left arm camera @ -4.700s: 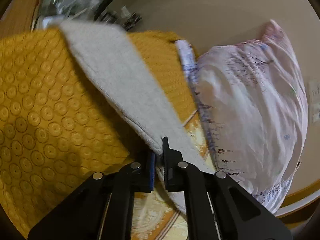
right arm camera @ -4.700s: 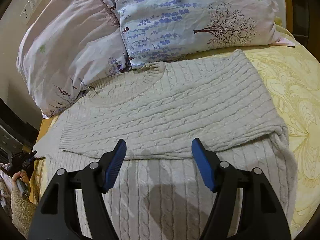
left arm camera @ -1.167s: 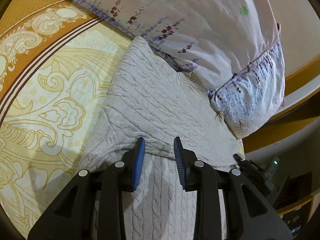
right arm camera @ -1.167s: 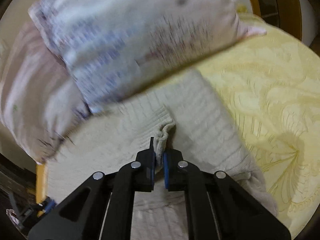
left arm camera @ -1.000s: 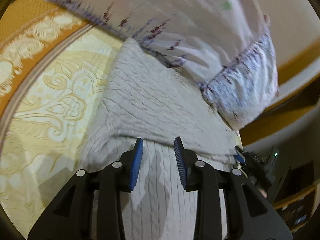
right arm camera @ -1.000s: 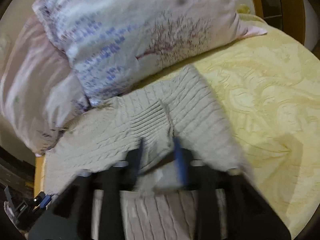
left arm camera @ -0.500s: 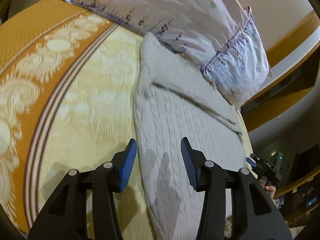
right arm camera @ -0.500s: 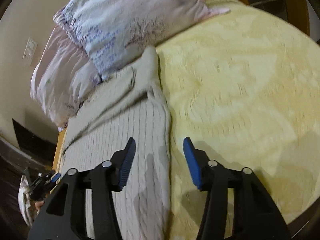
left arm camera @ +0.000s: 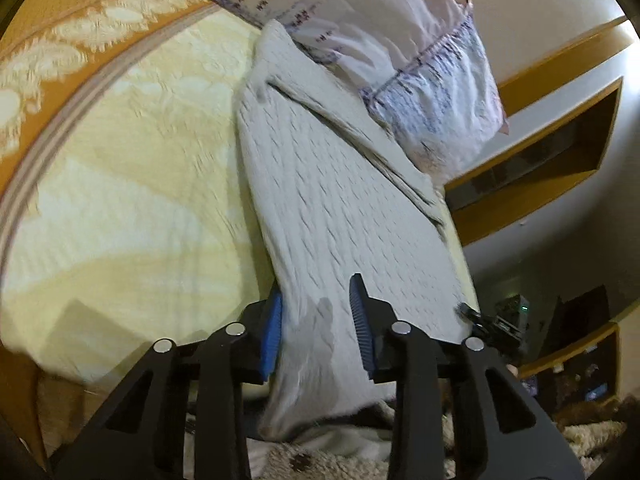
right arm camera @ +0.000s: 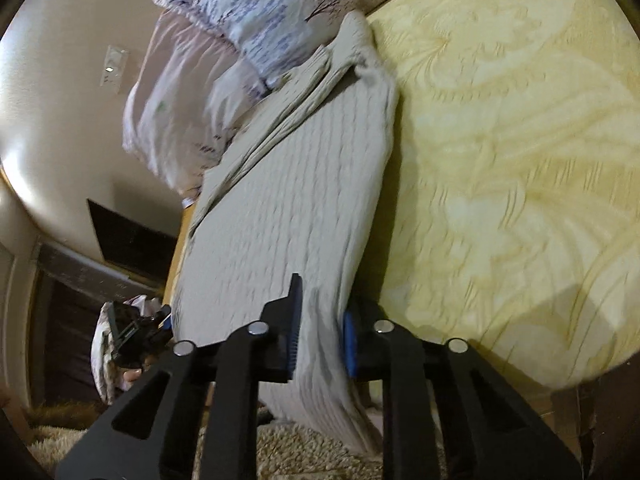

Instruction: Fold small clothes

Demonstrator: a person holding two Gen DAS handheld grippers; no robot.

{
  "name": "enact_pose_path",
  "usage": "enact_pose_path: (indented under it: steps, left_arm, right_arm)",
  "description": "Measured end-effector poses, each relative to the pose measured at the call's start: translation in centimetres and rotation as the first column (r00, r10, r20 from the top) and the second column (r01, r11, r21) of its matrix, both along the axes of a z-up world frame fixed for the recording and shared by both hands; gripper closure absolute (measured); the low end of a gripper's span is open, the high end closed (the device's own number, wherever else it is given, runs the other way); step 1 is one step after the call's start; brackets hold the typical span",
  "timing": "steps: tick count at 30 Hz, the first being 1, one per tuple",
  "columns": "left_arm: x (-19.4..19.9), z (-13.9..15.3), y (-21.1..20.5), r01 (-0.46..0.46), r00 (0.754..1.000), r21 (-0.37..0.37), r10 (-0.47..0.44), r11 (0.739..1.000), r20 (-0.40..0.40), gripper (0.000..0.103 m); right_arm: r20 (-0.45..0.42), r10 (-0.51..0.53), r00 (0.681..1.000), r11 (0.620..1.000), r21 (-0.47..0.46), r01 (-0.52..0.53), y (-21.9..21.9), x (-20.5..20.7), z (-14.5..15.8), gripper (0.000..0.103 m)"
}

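A beige cable-knit sweater [left arm camera: 332, 200] lies on the yellow bedspread, its sleeves folded across the top near the pillows, its hem hanging over the bed's near edge. My left gripper [left arm camera: 316, 320] is open, its jaws astride the sweater's left hem corner. In the right wrist view the sweater [right arm camera: 288, 208] runs from the pillows down to my right gripper [right arm camera: 320, 328], which is open with its jaws astride the right hem edge. The cloth sits between both pairs of blue pads, unclamped.
Two floral pillows [left arm camera: 400, 32] [right arm camera: 248, 12] lie at the head of the bed. The yellow bedspread [right arm camera: 520, 160] spreads to the right; an orange patterned border [left arm camera: 60, 52] runs on the left. A shaggy rug [right arm camera: 300, 452] lies on the floor below.
Both grippers let go of the folded sleeves and pulled back from the sweater's top to its hem at the bed edge. The jaws now stand astride the hem corners.
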State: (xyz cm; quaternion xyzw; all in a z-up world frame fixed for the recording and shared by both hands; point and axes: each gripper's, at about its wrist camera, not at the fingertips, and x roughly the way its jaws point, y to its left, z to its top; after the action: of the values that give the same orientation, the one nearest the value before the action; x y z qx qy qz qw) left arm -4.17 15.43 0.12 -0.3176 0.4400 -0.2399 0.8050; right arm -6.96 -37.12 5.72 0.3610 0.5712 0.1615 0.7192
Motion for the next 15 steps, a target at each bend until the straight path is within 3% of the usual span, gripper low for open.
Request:
enact_pose_path:
  steps: [6,9,15]
  left_arm:
    - [-1.5,-0.7,-1.0,0.019,1.000,-0.029,-0.019,0.999,-0.016,0.080]
    - [-1.6,-0.4,-1.5,0.022,1.000,-0.011,-0.022,1.000,-0.008,0.095]
    - [-0.9,1.9,-2.1,0.018,0.997,0.078,-0.024,0.997,0.074,0.097]
  right_arm:
    - [0.021,0.074,0.997,0.997,-0.009,-0.074,1.6,-1.3,0.6,0.087]
    - [0.049,0.083,0.995,0.996,-0.040,-0.081,2.0,-1.2,1.1,0.095]
    - [0.209,0.057,0.976,0.992,-0.118,-0.032,2.2,-0.3,4.1,0.096]
